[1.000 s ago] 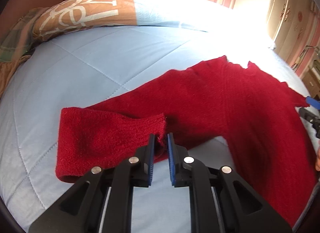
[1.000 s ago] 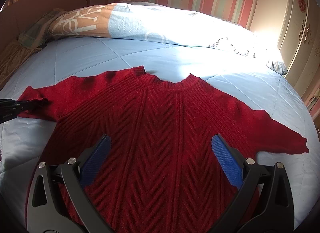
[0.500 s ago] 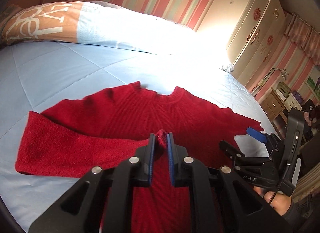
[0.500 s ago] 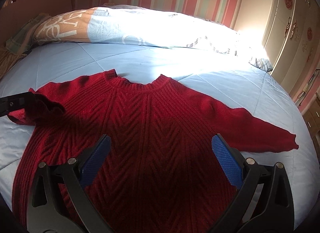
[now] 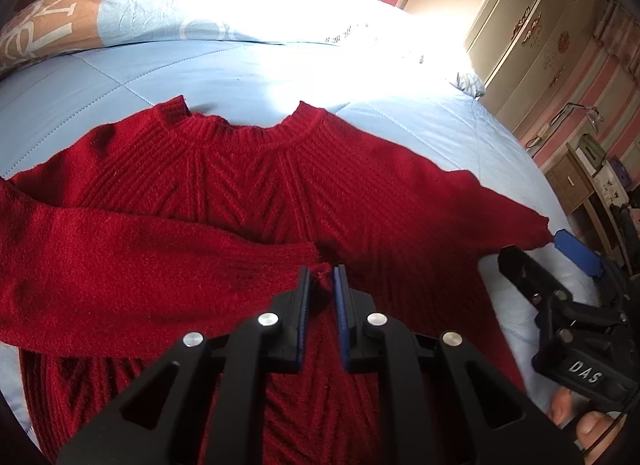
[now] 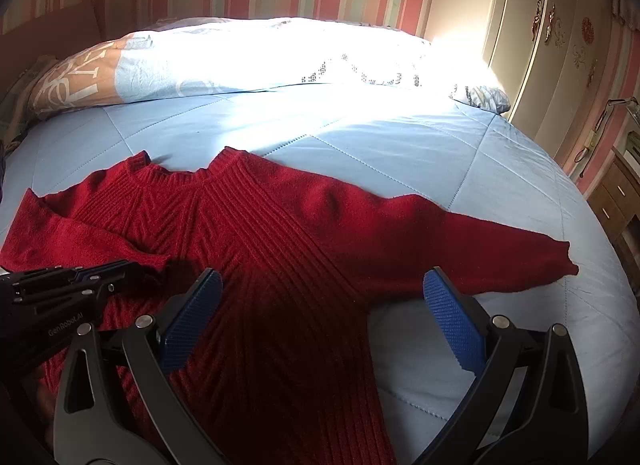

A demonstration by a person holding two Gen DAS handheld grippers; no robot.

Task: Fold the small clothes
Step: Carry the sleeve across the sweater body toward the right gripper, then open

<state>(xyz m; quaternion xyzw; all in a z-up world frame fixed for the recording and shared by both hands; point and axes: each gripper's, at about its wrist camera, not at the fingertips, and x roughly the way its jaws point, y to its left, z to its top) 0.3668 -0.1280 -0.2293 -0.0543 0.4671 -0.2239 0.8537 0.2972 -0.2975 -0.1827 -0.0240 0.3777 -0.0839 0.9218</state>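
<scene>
A dark red knit sweater (image 5: 256, 185) (image 6: 280, 249) lies face up on the light blue bed. My left gripper (image 5: 321, 279) is shut on the cuff of the left sleeve (image 5: 140, 265), which is folded across the sweater's chest. In the right wrist view this gripper (image 6: 132, 271) comes in from the left over the chest. My right gripper (image 6: 320, 297) hovers wide open above the sweater's right side, nothing between its blue pads. The right sleeve (image 6: 480, 249) lies stretched out flat toward the right, its cuff (image 5: 536, 229) close to the right gripper's pad (image 5: 576, 251).
The quilted blue bedspread (image 6: 400, 145) surrounds the sweater. A long pillow (image 6: 240, 61) runs along the far side. A cream wardrobe (image 6: 560, 25) and a wooden bedside unit (image 5: 576, 185) stand at the right edge. A person's fingers (image 5: 588, 429) hold the right gripper.
My left gripper has carried the sleeve cuff rightward, from beside the sweater to over its chest. The right gripper has shifted right, toward the outstretched right sleeve, still open.
</scene>
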